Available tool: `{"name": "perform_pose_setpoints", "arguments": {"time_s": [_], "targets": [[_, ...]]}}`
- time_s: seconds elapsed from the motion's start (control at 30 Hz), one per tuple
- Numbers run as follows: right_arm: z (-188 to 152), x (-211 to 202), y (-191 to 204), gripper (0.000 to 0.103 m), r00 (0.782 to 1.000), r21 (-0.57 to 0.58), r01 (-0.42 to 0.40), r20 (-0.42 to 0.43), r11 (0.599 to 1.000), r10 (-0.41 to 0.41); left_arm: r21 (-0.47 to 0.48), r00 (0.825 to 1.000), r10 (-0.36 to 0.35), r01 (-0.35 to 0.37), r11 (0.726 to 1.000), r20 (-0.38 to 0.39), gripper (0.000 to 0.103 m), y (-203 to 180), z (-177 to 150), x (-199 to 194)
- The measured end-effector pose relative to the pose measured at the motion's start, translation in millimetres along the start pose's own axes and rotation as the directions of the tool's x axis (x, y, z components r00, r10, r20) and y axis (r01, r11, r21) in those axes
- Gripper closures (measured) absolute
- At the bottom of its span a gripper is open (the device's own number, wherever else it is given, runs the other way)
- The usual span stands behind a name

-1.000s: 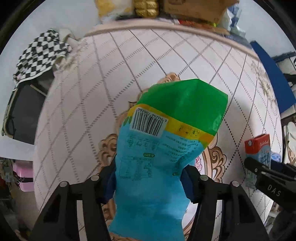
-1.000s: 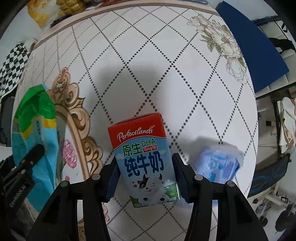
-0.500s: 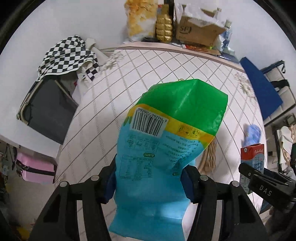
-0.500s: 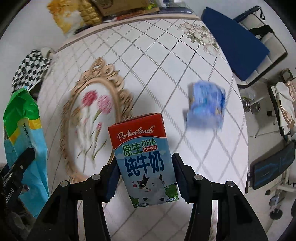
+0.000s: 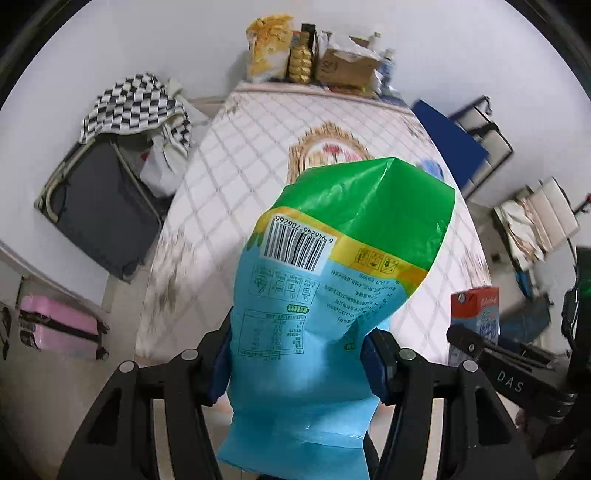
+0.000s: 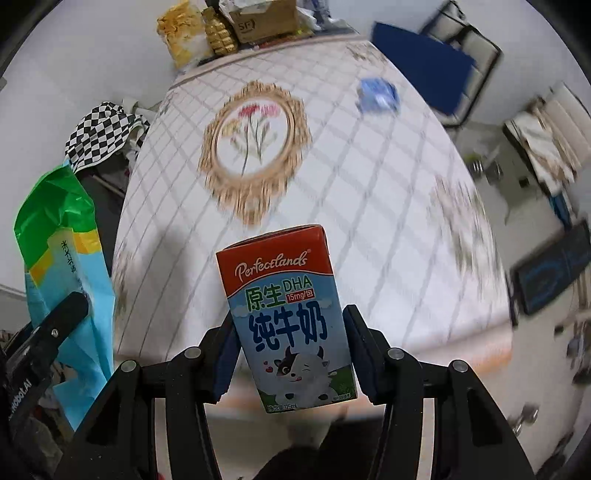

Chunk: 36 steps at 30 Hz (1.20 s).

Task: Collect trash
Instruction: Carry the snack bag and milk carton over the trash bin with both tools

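The left gripper [image 5: 299, 363] is clamped on a blue-and-green snack bag [image 5: 332, 280], held upright above the near edge of the table [image 5: 236, 173]. The right gripper [image 6: 290, 352] is clamped on a small milk carton [image 6: 288, 317] — upright, printed face toward the camera. A blue wrapper [image 6: 377, 96] is left lying on the tablecloth, beside the gold-framed flower motif [image 6: 255, 147] — well apart from both grippers.

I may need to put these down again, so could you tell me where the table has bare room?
The table is bare around the medallion and along the near edge. A blue wrapper sits far right; boxes and bags crowd the far end.
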State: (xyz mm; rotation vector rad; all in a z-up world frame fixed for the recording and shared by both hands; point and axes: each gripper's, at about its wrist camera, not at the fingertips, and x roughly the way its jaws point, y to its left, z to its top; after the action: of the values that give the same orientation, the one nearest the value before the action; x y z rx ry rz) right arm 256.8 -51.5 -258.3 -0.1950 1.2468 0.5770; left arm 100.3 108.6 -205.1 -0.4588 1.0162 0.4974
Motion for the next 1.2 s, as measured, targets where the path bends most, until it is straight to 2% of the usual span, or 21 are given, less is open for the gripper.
{"name": "perform_pose_setpoints", "arguments": {"time_s": [0.17,0.3,0.37,0.53,0.7,0.87,1.03,1.2], "targets": [[-101,-12,-13,0.048,0.996,0.043,-0.002,-0.084,0.999,0.006,0.012,0.996,-0.031,0.032,0.999,-0.086,0.047,13,-61,-7],[-170,1,-29,0.048,0.986,0.051,0.001,-0.169,0.999,0.008,-0.013,0.982,-0.041,0.04,0.999,-0.184,0.047,24,-118,11],[-195,14,-38,0.048,0.976,0.063,-0.002,-0.216,0.998,0.015,-0.03,0.967,-0.043,0.037,0.999,-0.25,0.047,27,-146,28],[-254,73,-63,0.048,0.942,0.083,0.02,-0.336,0.996,0.009,-0.063,0.915,-0.03,0.005,0.998,-0.402,0.047,28,-208,94],[-289,151,-89,0.048,0.917,0.111,0.026,-0.398,0.993,0.021,-0.097,0.871,-0.016,-0.037,0.995,-0.492,0.047,26,-246,183],[-311,245,-109,0.048,0.897,0.145,0.032,-0.441,0.989,0.035,-0.139,0.838,-0.025,-0.06,0.989,-0.545,0.047,29,-270,285],[-313,346,-118,0.048,0.887,0.141,0.015,-0.458,0.99,0.051,-0.142,0.811,-0.026,-0.07,0.987,-0.584,0.047,33,-282,382],[-318,426,-116,0.048,0.875,0.124,0.001,-0.481,0.992,0.059,-0.129,0.792,-0.015,-0.081,0.988,-0.61,0.047,36,-285,446]]}}
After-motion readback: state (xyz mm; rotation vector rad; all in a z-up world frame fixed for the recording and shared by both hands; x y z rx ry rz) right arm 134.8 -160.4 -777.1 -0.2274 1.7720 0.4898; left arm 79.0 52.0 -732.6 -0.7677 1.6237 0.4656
